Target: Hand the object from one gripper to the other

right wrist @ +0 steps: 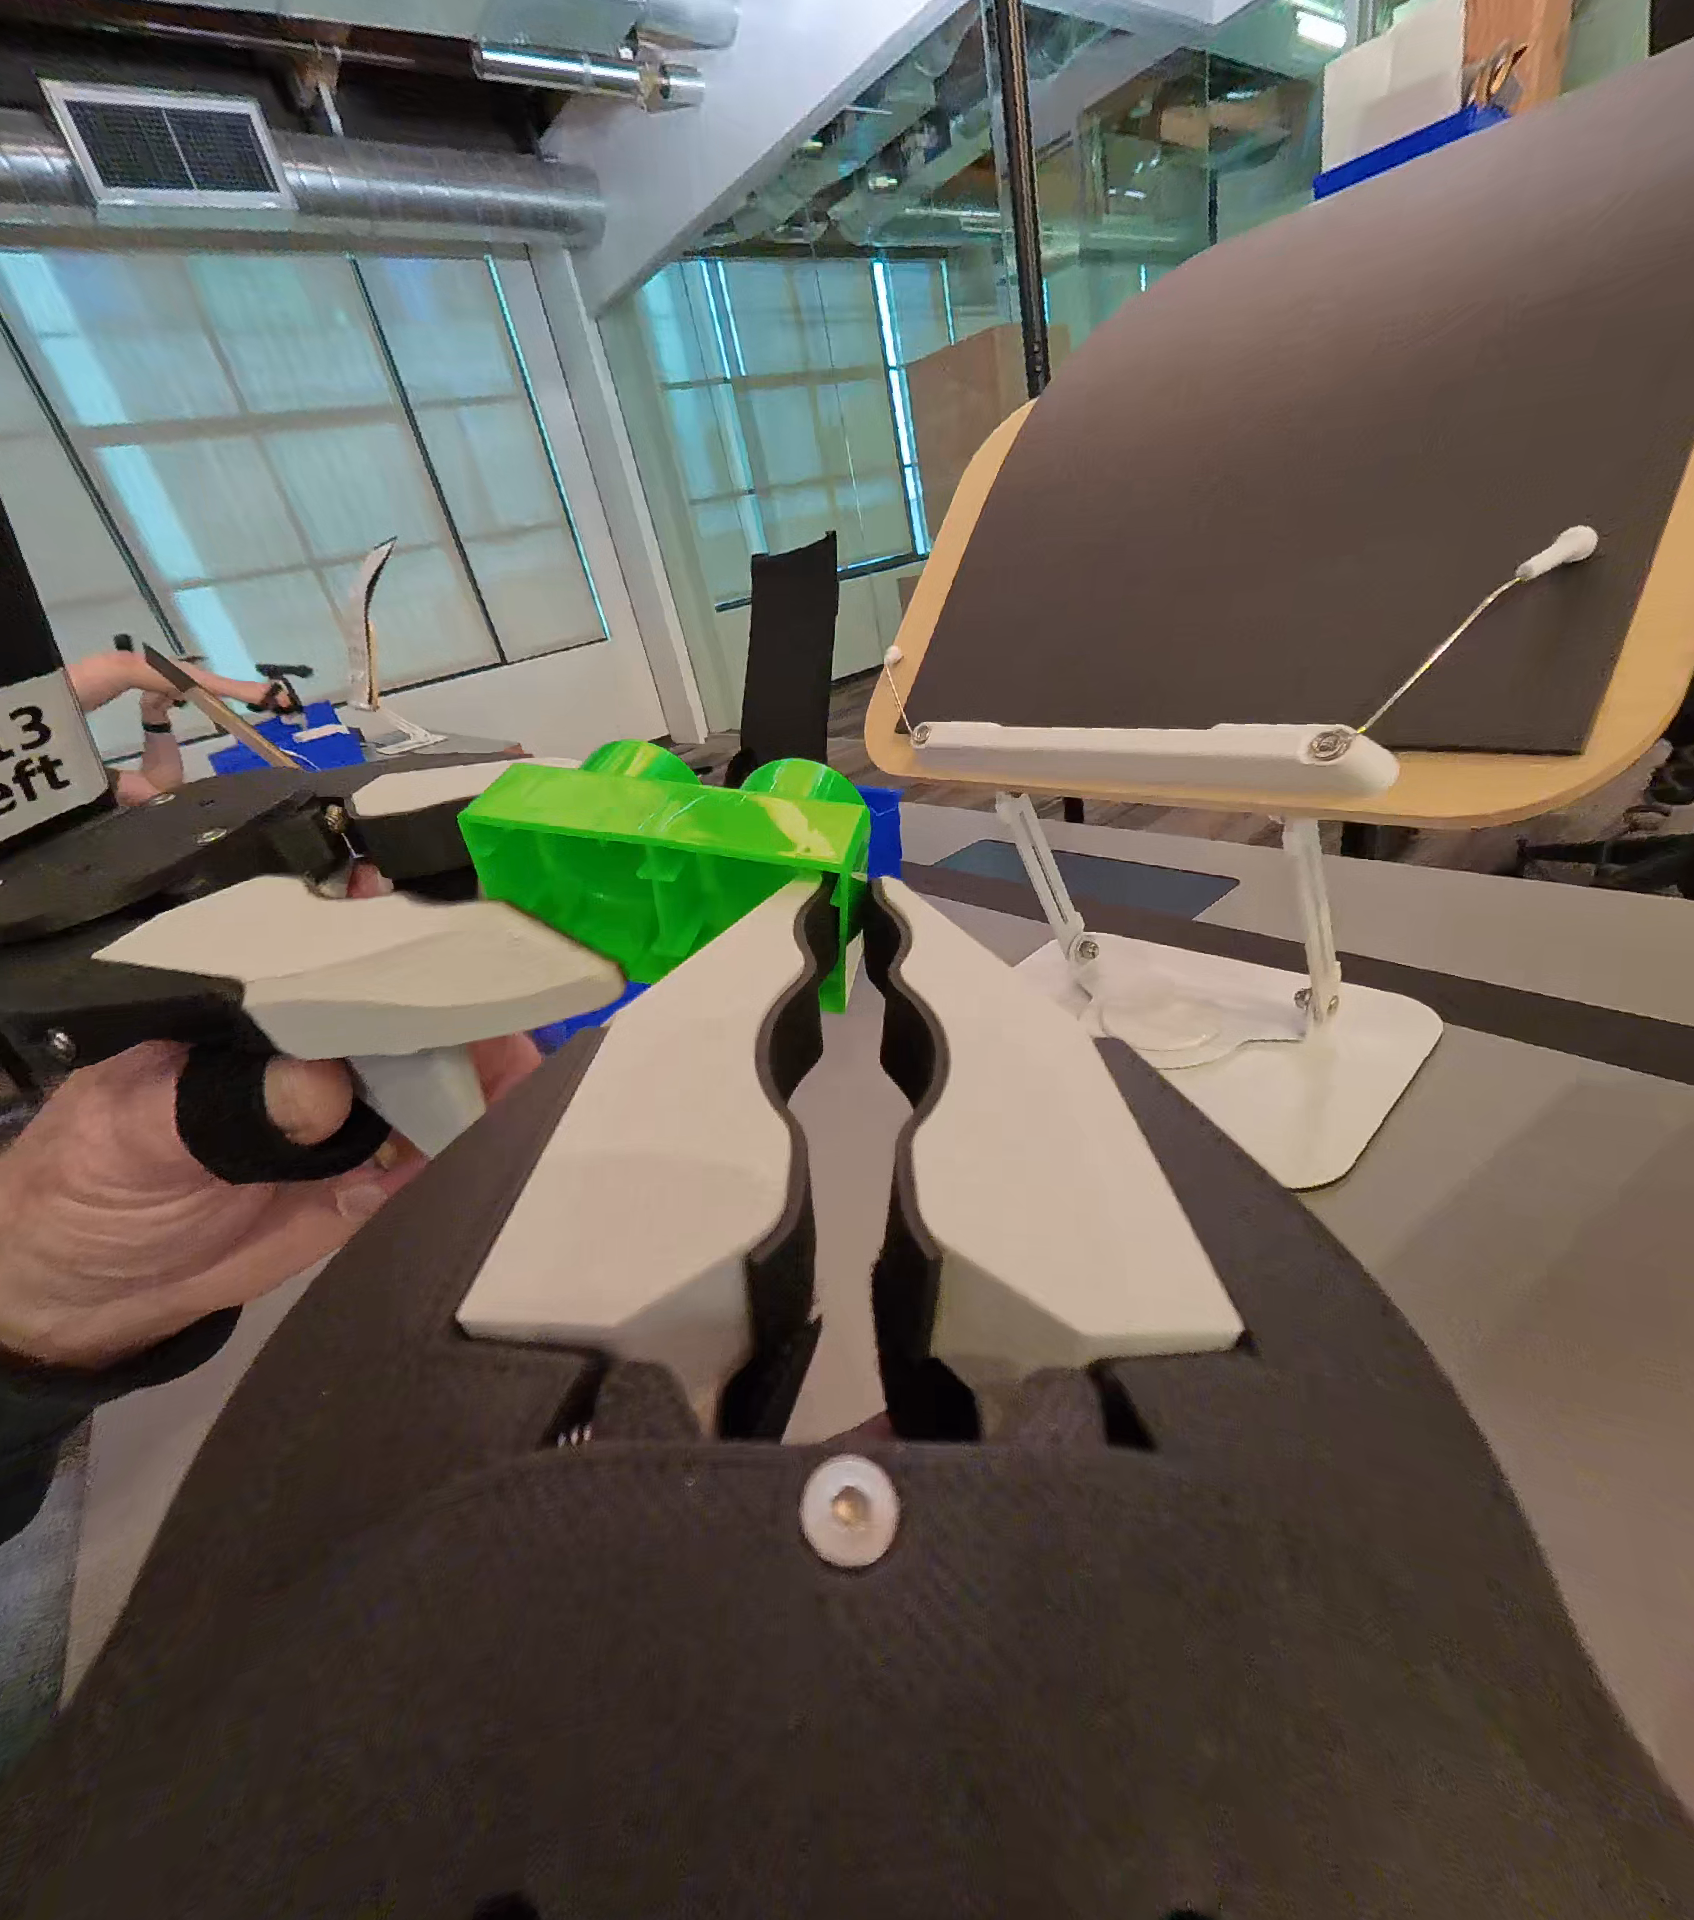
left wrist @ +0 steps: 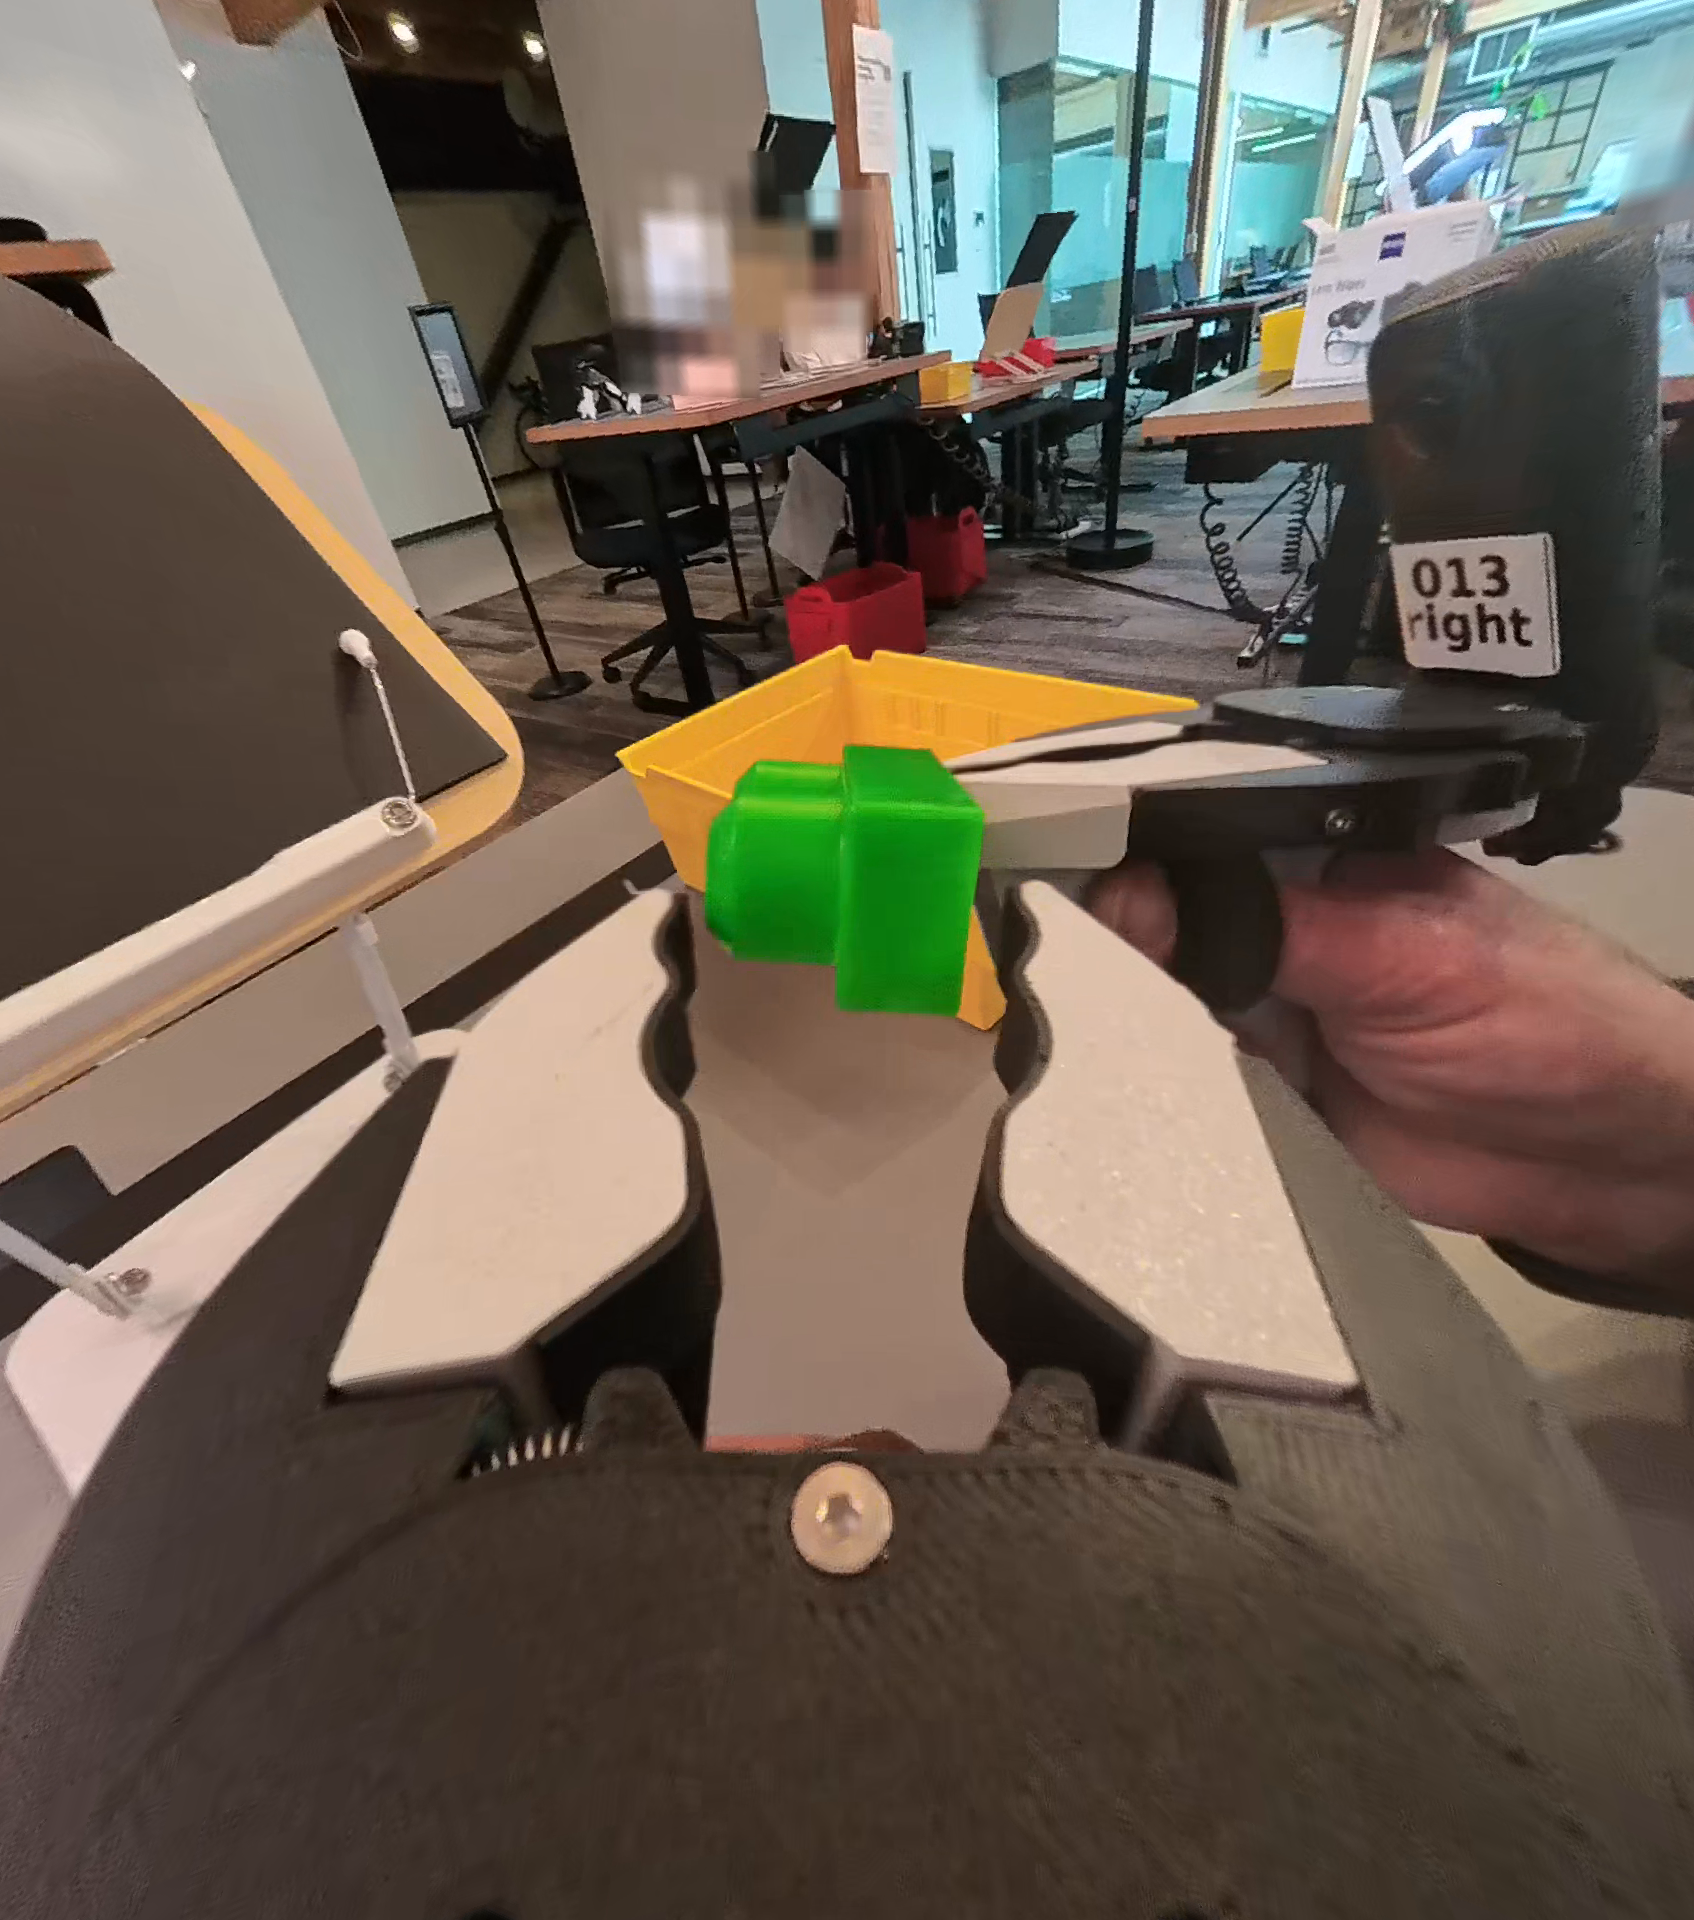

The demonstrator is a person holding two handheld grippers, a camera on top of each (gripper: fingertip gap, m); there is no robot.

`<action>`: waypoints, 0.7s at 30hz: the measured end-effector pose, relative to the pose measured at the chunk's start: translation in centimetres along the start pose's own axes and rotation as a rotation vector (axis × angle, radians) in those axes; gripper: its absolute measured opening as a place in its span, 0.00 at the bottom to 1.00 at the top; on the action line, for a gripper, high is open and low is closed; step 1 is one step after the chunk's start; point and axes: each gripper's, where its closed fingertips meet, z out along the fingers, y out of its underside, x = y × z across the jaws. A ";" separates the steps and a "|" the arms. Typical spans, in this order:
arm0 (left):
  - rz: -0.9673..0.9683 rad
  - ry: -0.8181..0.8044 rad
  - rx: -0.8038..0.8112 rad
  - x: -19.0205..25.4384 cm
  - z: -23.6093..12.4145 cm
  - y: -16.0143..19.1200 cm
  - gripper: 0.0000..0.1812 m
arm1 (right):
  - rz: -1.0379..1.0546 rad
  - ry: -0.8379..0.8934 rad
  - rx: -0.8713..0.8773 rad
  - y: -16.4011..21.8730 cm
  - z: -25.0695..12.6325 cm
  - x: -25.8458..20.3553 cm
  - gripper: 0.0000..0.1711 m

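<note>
**Handover pending: green block pinched by your right gripper, left one spread to receive**

Your right gripper [right wrist: 848, 904] has its tips pressed onto one thin wall of the green block [right wrist: 661, 868], so the block hangs out past the fingertips, studs pointing away from that camera and its hollow underside facing it. Holding it by one end looks deliberate: it leaves most of the body free for the other tool.

Your left gripper [left wrist: 843, 935] is spread wide, nothing between its fingers, and the block [left wrist: 843, 878] sits just ahead of its tips, lifted off the grey table [left wrist: 838, 1122]. In the right wrist view one left finger [right wrist: 469, 966] lies along the block's near side; whether it touches I cannot tell.

For room, mind the tilted dark board on its white stand [right wrist: 1269, 1049] beside your left tool, and the yellow bin [left wrist: 884, 707] just behind the block. The table below is bare where you work. I judge the safest move is sliding the left fingers straight forward around the studded end, closing firmly before the right lets go.
</note>
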 end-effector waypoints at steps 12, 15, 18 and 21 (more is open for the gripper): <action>-0.132 0.030 0.056 -1.5 -1.2 -0.5 0.24 | -0.231 0.043 -0.030 -0.5 -1.2 -0.2 0.16; -0.141 0.037 0.034 -1.8 -1.4 -0.6 0.24 | -0.506 0.077 -0.059 -1.6 -1.9 -1.0 0.15; -0.149 0.055 0.011 -1.8 -1.5 -0.6 0.24 | -0.853 0.104 -0.123 -2.3 -2.0 -2.0 0.14; -0.147 0.082 -0.036 -1.5 -1.5 -0.6 0.24 | -1.186 0.133 -0.223 -2.1 -1.2 -2.5 0.13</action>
